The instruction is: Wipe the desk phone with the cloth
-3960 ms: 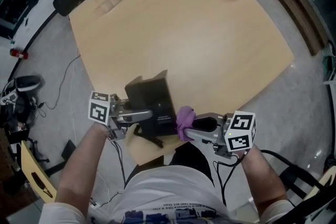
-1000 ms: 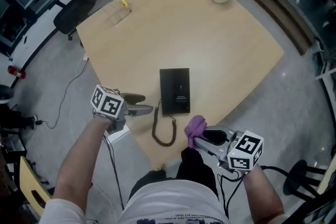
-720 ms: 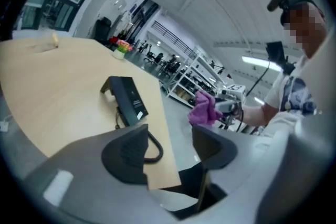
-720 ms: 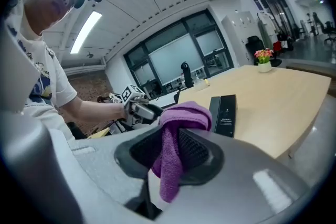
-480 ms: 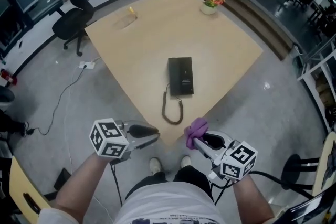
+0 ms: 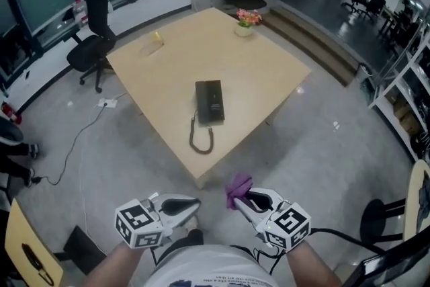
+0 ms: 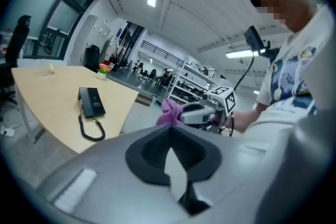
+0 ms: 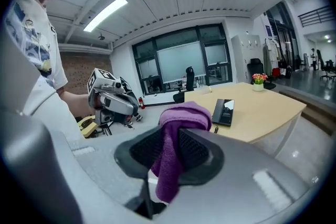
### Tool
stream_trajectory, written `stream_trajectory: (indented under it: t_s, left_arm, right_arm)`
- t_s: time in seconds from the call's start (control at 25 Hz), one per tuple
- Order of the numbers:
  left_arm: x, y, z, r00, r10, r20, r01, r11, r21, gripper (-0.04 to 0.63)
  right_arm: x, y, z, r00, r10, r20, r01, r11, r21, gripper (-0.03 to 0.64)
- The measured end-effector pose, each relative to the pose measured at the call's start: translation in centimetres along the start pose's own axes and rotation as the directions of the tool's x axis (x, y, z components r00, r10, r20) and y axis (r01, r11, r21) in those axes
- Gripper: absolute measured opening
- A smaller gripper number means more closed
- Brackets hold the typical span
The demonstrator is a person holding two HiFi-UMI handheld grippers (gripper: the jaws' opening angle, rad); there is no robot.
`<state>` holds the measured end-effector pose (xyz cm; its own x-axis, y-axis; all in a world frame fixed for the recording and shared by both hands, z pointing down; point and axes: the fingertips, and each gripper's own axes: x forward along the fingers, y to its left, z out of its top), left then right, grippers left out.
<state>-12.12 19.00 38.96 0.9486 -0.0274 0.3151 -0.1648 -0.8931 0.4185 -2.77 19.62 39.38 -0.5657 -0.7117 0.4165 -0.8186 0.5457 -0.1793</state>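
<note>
The black desk phone [image 6: 209, 101] lies flat on the wooden table [image 6: 255, 70], its coiled cord [image 6: 200, 138] looping toward the near edge. Both grippers hang over the grey floor, well back from the table. My left gripper [image 6: 195, 202] is shut; its jaws have just been closing with nothing between them. My right gripper [image 6: 236, 198] is shut on a purple cloth [image 6: 238, 185]. In the right gripper view the cloth [image 8: 181, 126] bunches over the jaws, with the phone [image 8: 224, 112] far behind. The left gripper view shows the phone [image 7: 91, 101] and the cloth [image 7: 170, 112].
A pot of flowers [image 6: 246, 21] and a small yellow item [image 6: 157, 37] sit on the table's far side. Black office chairs [image 6: 92, 37] stand beyond the table. A cable [image 6: 74, 138] runs across the floor at left. Metal shelving [image 6: 403, 77] is at the right.
Both grippers have drawn back from the table's edge to over the floor. The left jaws have gone from open to shut. The phone looks farther away and stays flat.
</note>
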Motion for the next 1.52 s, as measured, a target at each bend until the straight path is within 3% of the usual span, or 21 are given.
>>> stream_trajectory:
  t_s: [0.32,0.56,0.88,1.52]
  left_arm:
    - [1.1,-7.4,-3.5,0.990,0.135,0.035,-0.134,0.991,-0.026,0.008]
    - [0.0,-11.8,-5.8,0.985,0.173,-0.009,-0.172,0.985,0.006,0.008]
    - [-0.8,-15.3,-6.5,0.994,0.110,-0.018,-0.109,0.994,0.030,0.008]
    - [-9.7,-13.0,-8.7,0.996,0.085,0.008,-0.085,0.996,0.019,0.008]
  right_arm:
    - [-8.2,4.2,-6.4,0.999,0.017,0.034,-0.016,1.000,-0.022,0.091]
    - [-10.2,6.3,-7.4,0.996,0.059,0.061,-0.055,0.997,-0.054,0.091]
    - [-12.5,10.6,-6.5,0.996,0.027,0.088,-0.022,0.998,-0.067,0.091]
    - [-6.4,18.4,-4.5,0.997,0.012,0.071,-0.004,0.992,-0.123,0.091]
